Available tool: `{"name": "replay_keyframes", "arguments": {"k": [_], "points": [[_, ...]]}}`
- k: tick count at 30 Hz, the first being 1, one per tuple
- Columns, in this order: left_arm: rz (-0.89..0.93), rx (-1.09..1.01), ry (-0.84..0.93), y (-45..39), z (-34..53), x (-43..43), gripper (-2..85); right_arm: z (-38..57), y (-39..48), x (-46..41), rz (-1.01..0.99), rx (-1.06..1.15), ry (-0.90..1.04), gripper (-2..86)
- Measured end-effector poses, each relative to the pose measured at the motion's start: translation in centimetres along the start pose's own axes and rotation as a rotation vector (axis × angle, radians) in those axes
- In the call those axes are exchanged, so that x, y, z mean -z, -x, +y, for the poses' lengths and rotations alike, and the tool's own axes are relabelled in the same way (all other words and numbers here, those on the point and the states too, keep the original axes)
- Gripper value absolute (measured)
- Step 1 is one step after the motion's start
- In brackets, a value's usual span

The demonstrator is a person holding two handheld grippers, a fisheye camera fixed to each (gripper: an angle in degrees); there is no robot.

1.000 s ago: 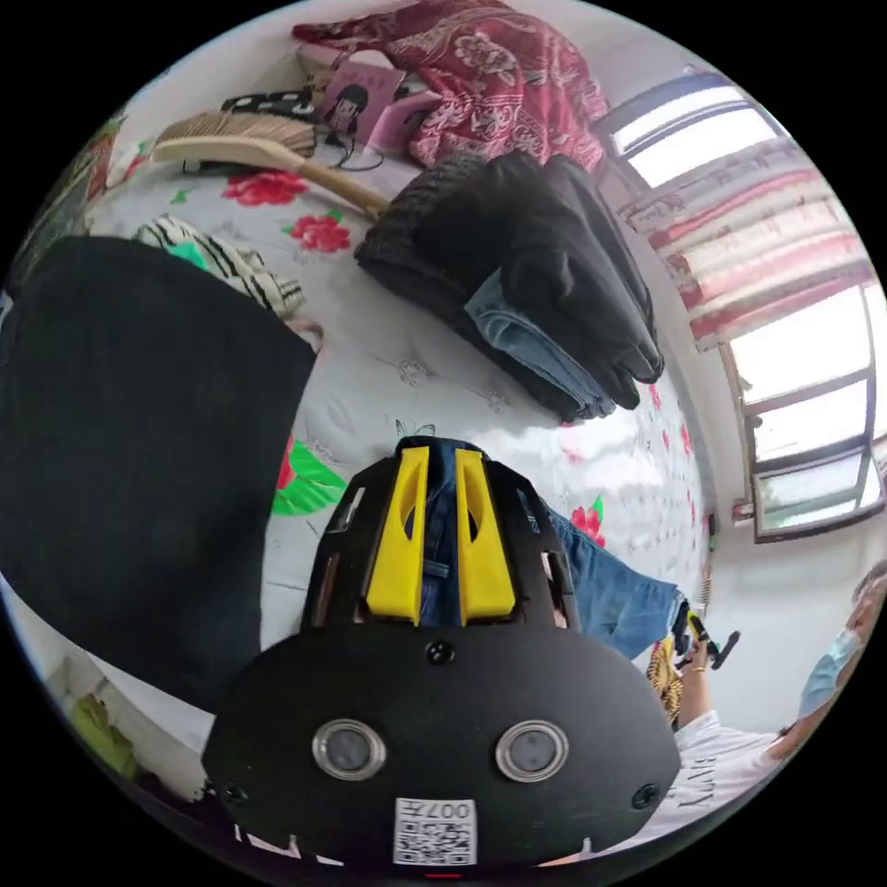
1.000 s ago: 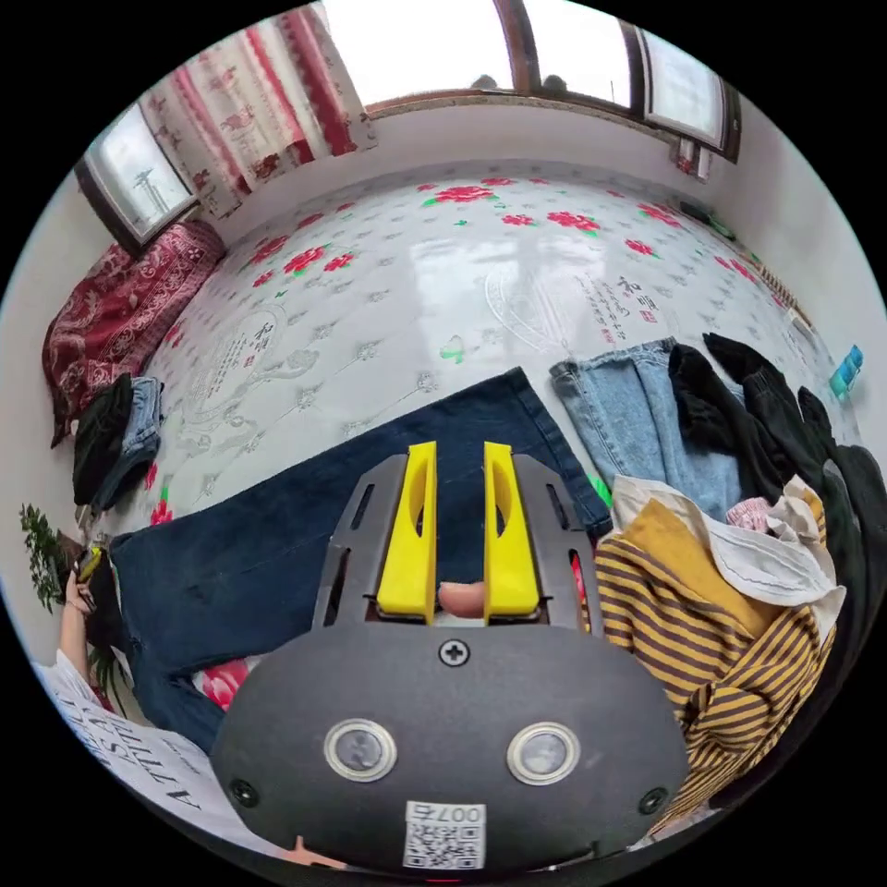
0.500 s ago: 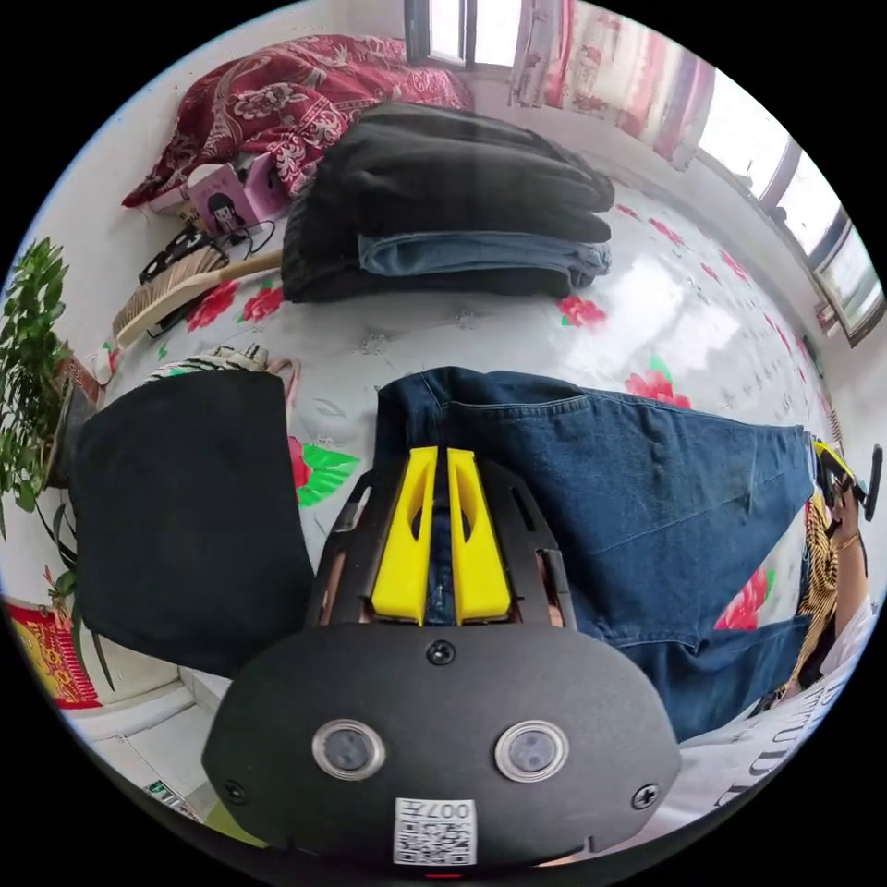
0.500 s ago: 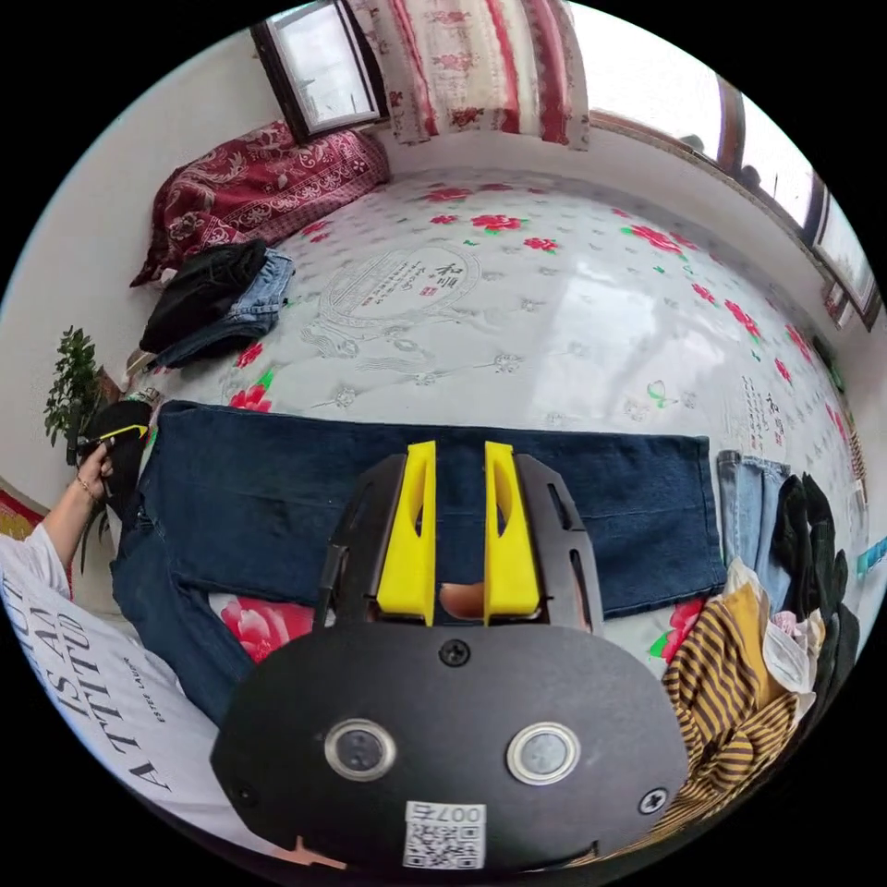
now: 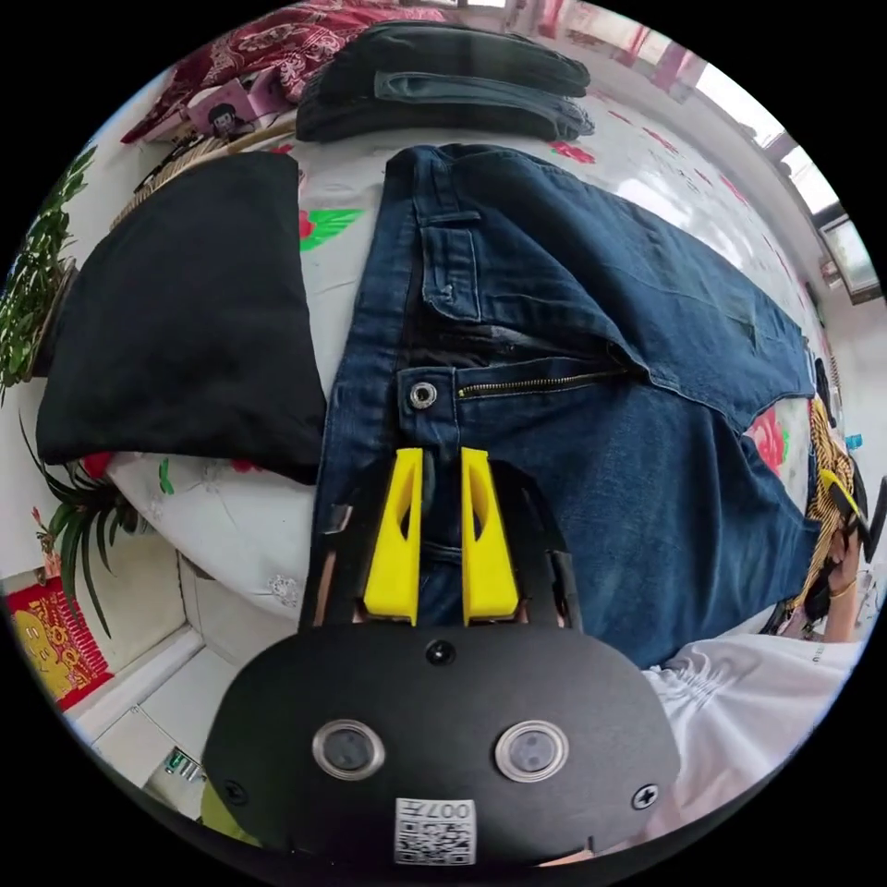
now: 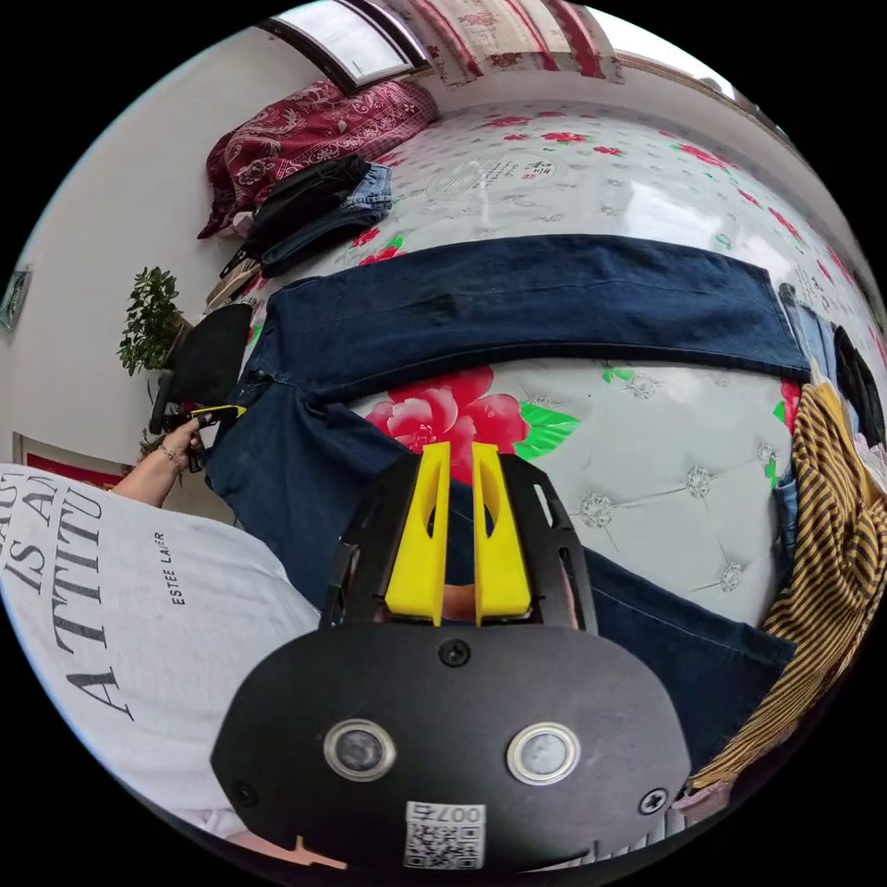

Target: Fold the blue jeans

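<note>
Two denim legs (image 6: 554,296) splayed; left hand-held gripper (image 5: 442,462) seemingly pinching waistband.

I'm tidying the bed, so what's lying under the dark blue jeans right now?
The flowered mattress cover shows between the legs of the dark blue jeans. Whatever lies directly beneath the denim is hidden.

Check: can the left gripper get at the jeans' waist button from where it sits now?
Probably yes. The left gripper sits on the waistband of the blue jeans, and the waist button lies just beyond its jaws, uncovered. The jaws look closed on the denim, so it would have to let go first.
</note>
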State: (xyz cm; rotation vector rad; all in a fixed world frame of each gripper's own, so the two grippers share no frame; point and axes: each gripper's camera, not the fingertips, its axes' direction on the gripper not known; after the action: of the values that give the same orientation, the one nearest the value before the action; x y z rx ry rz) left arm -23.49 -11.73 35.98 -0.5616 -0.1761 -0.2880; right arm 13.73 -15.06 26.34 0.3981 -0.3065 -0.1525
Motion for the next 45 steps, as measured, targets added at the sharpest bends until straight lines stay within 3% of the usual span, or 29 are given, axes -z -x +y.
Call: {"name": "replay_keyframes", "arguments": {"k": [4,7,10,15,20,26,29,33,37,45], "points": [[-0.041,-0.071,-0.159,-0.5,-1.1,5.2,2.5,3.6,0.8,3.3,0.023,-0.023,-0.062,3.7],[-0.107,-0.101,-0.159,0.2,-1.7,4.7,5.1,6.7,0.4,4.7,0.026,-0.071,-0.100,4.1],[-0.081,0.001,0.027,3.0,-2.4,0.4,8.1,10.0,-0.9,4.9,-0.024,-0.162,-0.101,4.7],[0.000,0.156,-0.150,7.1,2.7,4.1,5.8,17.7,-4.0,7.1,-0.050,-0.359,-0.154,5.3],[0.291,0.255,-0.228,12.4,12.1,6.0,9.6,30.2,-11.1,9.7,-0.163,-0.798,-0.318,6.1],[0.449,0.381,-0.118,15.3,18.0,1.2,11.9,41.1,-16.1,9.8,-0.296,-1.164,-0.534,7.4],[0.544,0.417,-0.095,15.6,18.2,-1.3,12.6,42.4,-17.0,10.0,-0.264,-1.179,-0.547,7.2],[0.508,0.418,-0.062,16.0,17.9,-2.6,11.5,42.7,-17.5,9.9,-0.225,-1.169,-0.532,6.0],[0.495,0.370,-0.050,17.6,18.6,-3.2,2.7,43.7,-17.7,9.5,-0.288,-1.175,-0.577,2.9],[0.998,0.485,-0.329,22.4,23.6,-3.2,-0.9,44.6,-15.5,12.4,-0.452,-1.088,-0.823,-0.1]]}}
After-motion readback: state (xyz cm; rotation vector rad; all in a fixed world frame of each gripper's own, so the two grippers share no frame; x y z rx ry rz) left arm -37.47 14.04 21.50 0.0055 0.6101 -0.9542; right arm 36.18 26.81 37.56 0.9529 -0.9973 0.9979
